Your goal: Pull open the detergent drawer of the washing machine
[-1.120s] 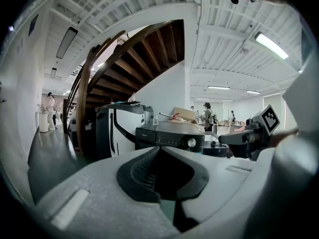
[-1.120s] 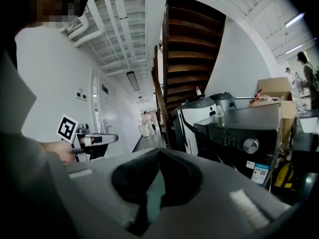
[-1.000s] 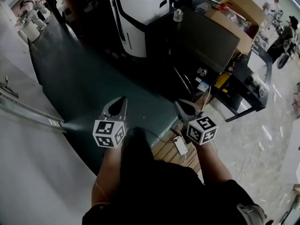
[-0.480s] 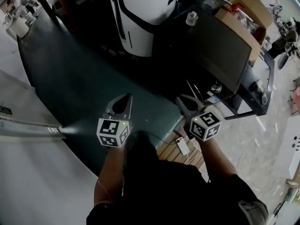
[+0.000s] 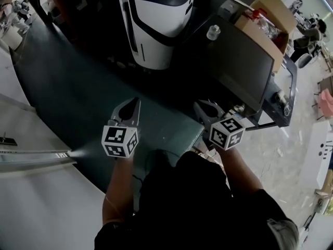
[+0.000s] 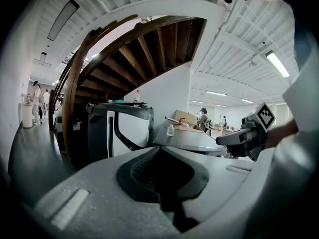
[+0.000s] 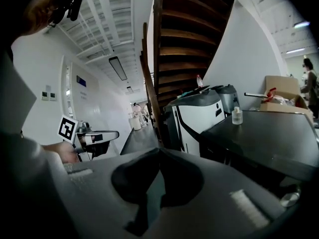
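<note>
A dark box-shaped machine (image 5: 237, 61) with a flat top stands ahead on the right, carrying a small clear bottle (image 5: 212, 33). No drawer front shows in any view. Left of it stands a white and black appliance (image 5: 156, 25). My left gripper (image 5: 134, 104) is shut and empty, held over the dark floor short of the white appliance. My right gripper (image 5: 200, 106) is also shut and empty, near the dark machine's front corner. In the left gripper view the closed jaws (image 6: 159, 148) point at the white appliance (image 6: 124, 128). The right gripper view's jaws (image 7: 158, 151) point between the two machines (image 7: 264, 133).
An open cardboard box (image 5: 265, 14) with loose items sits behind the dark machine. A dark wooden staircase (image 7: 184, 29) rises above the appliances. A white wall panel (image 5: 31, 202) runs along the left. People stand far off at the upper left (image 5: 15, 7).
Both grippers have been carried forward and slightly up, side by side. The dark machine and white appliance now sit nearer and larger. Both jaws stayed shut.
</note>
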`<state>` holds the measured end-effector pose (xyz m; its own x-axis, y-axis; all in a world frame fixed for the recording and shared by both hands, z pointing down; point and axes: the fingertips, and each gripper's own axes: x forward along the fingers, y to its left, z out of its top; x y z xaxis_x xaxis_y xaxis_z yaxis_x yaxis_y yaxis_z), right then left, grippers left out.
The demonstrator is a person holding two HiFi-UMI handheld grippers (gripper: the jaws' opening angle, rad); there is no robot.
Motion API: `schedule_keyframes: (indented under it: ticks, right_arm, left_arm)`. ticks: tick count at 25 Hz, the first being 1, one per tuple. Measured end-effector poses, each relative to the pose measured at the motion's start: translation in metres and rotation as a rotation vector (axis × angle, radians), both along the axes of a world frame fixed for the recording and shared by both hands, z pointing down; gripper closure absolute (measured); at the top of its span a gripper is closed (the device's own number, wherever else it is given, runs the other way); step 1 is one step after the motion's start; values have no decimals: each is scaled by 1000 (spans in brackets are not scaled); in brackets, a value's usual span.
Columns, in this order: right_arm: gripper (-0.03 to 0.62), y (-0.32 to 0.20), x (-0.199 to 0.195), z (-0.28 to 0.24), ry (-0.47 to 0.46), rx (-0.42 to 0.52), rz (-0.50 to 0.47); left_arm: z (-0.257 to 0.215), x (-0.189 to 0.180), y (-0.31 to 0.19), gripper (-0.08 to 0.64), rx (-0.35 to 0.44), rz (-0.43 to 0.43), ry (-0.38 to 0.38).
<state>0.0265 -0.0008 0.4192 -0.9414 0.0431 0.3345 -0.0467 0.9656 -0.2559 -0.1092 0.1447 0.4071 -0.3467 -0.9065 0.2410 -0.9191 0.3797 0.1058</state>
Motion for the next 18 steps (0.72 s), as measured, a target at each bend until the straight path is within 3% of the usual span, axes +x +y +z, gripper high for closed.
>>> schedule_keyframes:
  ticks: [9,18]
  right_arm:
    - [591,-22,-32,-1,10,-21,20]
    - [591,-108,-96,8,-35,-69,69]
  left_arm:
    - [6,-28,-19,549,-18,8,47]
    - [5,-86,-112,549,-59,71,30]
